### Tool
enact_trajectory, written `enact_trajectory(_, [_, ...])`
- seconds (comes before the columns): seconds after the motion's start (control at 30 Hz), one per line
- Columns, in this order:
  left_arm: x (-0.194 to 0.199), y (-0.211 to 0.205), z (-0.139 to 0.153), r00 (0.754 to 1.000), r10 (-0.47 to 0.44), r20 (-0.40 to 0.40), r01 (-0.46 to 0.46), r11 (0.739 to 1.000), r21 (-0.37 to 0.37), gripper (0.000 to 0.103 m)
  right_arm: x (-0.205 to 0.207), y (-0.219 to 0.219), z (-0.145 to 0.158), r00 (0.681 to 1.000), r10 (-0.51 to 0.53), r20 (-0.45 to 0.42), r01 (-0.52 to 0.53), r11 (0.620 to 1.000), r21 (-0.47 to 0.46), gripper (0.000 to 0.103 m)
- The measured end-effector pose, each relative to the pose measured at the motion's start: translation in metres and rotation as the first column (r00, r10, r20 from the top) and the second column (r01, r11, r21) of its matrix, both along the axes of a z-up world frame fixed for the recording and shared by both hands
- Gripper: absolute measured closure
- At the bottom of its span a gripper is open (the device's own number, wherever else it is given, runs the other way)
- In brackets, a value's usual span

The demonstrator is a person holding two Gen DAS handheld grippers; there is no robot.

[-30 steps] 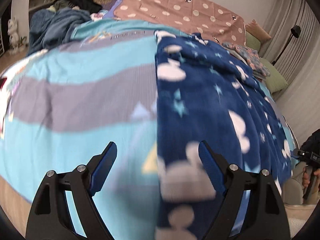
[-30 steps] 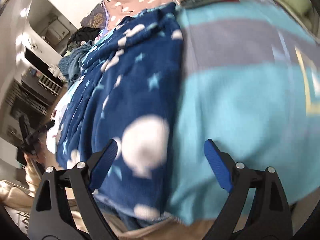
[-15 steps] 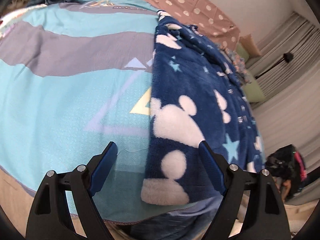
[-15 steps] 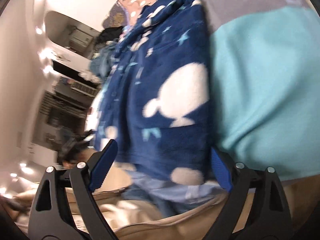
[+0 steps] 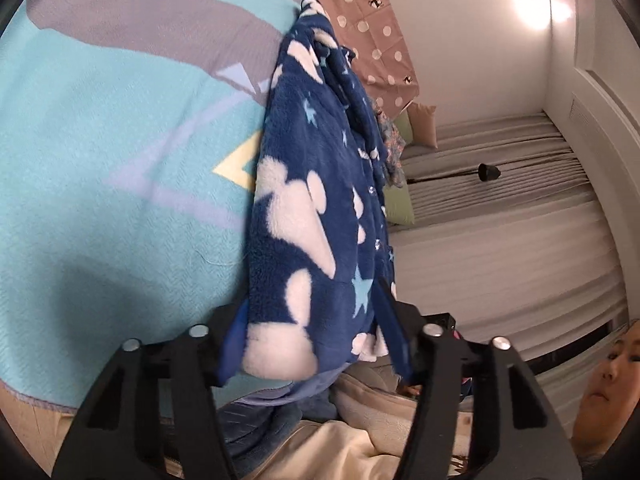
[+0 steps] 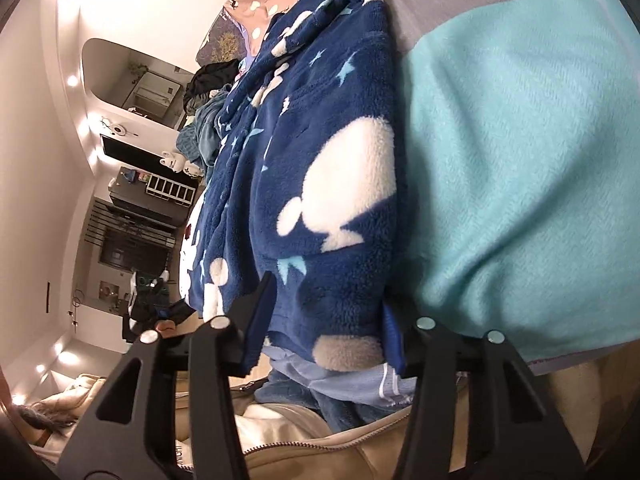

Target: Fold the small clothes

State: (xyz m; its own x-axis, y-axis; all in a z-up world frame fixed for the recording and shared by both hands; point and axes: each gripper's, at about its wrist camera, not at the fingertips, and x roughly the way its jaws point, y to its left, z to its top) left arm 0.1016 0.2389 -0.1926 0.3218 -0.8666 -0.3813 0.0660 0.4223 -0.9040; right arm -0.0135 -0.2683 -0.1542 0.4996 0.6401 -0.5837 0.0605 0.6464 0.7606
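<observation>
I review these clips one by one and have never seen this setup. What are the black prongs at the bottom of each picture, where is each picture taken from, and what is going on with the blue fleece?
No robot here: a person holds a hand-held two-finger tool in each hand, each with a wide-angle camera looking along its fingers. The black prongs are those fingers. One picture comes from the left tool, the other from the right tool.

A bed is covered by a turquoise and grey blanket. On it lies a dark blue fleece with white shapes and pale stars, its near edge hanging over the bedside. Both tools have just been closing, and each now pinches that near edge, at separate spots. Spotted pillows lie at the far end.
</observation>
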Motion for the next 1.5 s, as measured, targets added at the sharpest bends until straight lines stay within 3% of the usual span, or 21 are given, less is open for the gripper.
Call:
enact_trajectory(0.07, [0.002, -0.009, -0.004, 1.0, -0.011, -0.014, 0.011, 1.0, 0.012, 0.058, 0.0, -0.003, -0.003, 1.0, -0.007, -0.008, 0.007, 1.0, 0.006, 0.065])
enact_trajectory(0.13, [0.003, -0.01, -0.006, 1.0, -0.002, -0.024, 0.003, 1.0, 0.015, 0.076, 0.0, -0.004, -0.003, 1.0, -0.015, -0.01, 0.015, 1.0, 0.005, 0.073])
enact_trajectory(0.2, [0.003, -0.009, -0.006, 0.999, 0.011, -0.034, -0.01, 1.0, 0.022, 0.084, -0.001, -0.004, -0.001, 1.0, -0.023, -0.004, 0.023, 0.999, -0.023, 0.084])
enact_trajectory(0.3, [0.003, -0.01, 0.0, 1.0, 0.019, -0.016, -0.018, 1.0, 0.026, 0.091, -0.003, -0.006, 0.003, 0.999, -0.03, 0.019, 0.03, 0.999, -0.012, 0.089])
enact_trajectory(0.47, [0.001, -0.014, 0.023, 0.998, 0.004, 0.058, -0.004, 1.0, 0.006, 0.092, -0.002, -0.008, 0.019, 0.997, -0.029, 0.076, 0.027, 0.999, 0.026, 0.091])
enact_trajectory(0.6, [0.005, -0.016, 0.04, 0.998, 0.026, 0.064, -0.024, 0.999, -0.028, 0.092, 0.003, -0.011, 0.037, 0.992, -0.032, 0.12, 0.022, 0.997, 0.08, 0.091])
enact_trajectory(0.9, [0.032, -0.022, 0.092, 0.99, 0.087, 0.108, -0.075, 0.991, -0.108, 0.093, 0.041, -0.02, 0.105, 0.961, -0.054, 0.272, 0.013, 0.989, 0.15, 0.091])
enact_trajectory(1.2, [0.103, -0.032, 0.167, 0.975, 0.113, 0.19, -0.093, 0.99, -0.107, 0.093, 0.132, -0.029, 0.186, 0.907, -0.034, 0.419, -0.013, 0.994, 0.108, 0.091])
enact_trajectory(1.3, [0.14, -0.034, 0.19, 0.969, 0.132, 0.208, -0.114, 0.989, -0.096, 0.093, 0.181, -0.039, 0.204, 0.904, -0.048, 0.424, -0.001, 0.993, 0.114, 0.091])
enact_trajectory(1.5, [0.226, -0.037, 0.217, 0.961, 0.19, 0.203, -0.179, 0.981, -0.073, 0.093, 0.276, -0.068, 0.212, 0.921, -0.104, 0.374, 0.054, 0.988, 0.142, 0.091])
